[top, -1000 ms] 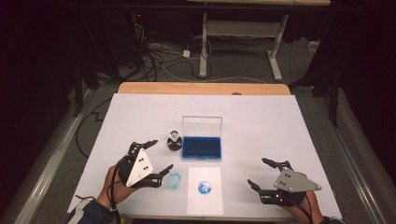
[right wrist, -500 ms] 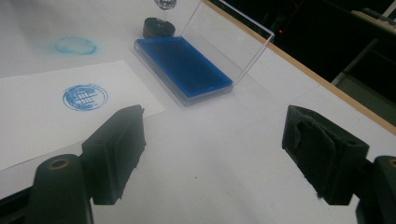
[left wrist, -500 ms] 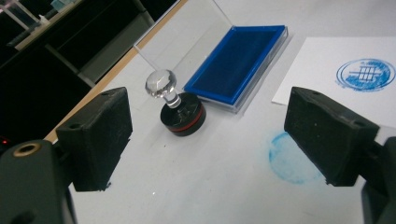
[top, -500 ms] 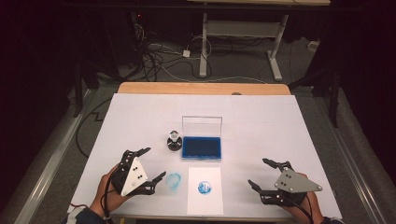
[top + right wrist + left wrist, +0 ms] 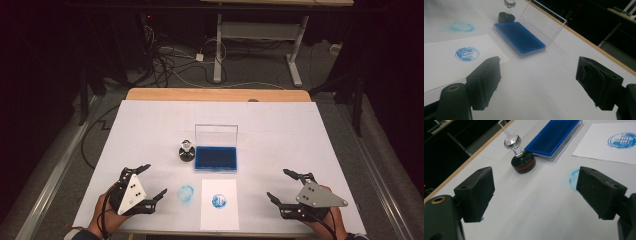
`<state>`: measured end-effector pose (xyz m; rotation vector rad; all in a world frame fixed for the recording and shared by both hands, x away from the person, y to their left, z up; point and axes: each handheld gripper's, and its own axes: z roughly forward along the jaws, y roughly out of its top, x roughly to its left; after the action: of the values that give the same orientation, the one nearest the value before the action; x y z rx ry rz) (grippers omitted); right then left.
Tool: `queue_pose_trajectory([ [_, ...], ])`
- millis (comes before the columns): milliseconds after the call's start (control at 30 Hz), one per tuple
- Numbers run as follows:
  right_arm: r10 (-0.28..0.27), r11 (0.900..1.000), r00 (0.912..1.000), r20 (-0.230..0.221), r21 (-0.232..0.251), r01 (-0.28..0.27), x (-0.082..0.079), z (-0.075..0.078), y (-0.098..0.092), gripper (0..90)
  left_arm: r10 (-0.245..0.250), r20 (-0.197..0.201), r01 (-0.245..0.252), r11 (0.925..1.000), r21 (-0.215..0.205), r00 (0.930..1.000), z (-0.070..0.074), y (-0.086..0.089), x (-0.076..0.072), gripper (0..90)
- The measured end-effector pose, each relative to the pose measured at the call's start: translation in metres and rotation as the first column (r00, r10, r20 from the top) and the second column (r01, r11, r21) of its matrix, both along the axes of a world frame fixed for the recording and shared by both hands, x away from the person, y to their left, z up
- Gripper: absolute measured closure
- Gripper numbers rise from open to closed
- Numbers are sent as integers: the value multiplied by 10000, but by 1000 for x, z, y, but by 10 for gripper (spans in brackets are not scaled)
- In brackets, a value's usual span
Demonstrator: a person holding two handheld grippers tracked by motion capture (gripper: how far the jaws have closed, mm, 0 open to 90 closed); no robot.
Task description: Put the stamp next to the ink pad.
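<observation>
Since the earlier frame the left gripper (image 5: 146,183) has drawn back toward the table's near edge, jaws apart and empty. Ahead of it stands the stamp (image 5: 522,161), apparently set down beside the ink pad (image 5: 216,158) after printing the paper (image 5: 219,204); the right gripper (image 5: 285,186), jaws just widening, holds nothing

surface: white-covered table (image 5: 150,130) | ahead of left tongs (image 5: 149,188): stamp (image 5: 186,150), ink pad (image 5: 216,158) | between both tongs: stamped paper (image 5: 219,204), blue smudge (image 5: 186,193) | right tongs (image 5: 282,186): beside paper
</observation>
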<state>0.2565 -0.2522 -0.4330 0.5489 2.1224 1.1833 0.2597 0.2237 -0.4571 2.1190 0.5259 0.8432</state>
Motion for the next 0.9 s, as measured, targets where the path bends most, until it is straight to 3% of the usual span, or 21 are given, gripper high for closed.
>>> queue_pose_trajectory([
  [200, -229, 9997, 9997, 120, 70, 228, -3, 0, -3, 174, 187, -158, -186, 9998, 74, 9997, -10, 8, -1, 143],
  [500, -1025, 9941, 9938, 425, 387, 1009, -10, -1, -13, 156, 450, -602, -465, 9986, -236, 9972, -19, 16, -6, 143],
  [567, -1230, 9917, 9909, 555, 432, 1207, -11, -1, -14, 156, 476, -518, -481, 9988, -88, 9975, -20, 14, -7, 143],
  [900, -1902, 9809, 9796, 644, 547, 1868, -15, -6, -24, 156, 372, -577, -381, 9992, -142, 9976, -21, 13, -7, 143],
])
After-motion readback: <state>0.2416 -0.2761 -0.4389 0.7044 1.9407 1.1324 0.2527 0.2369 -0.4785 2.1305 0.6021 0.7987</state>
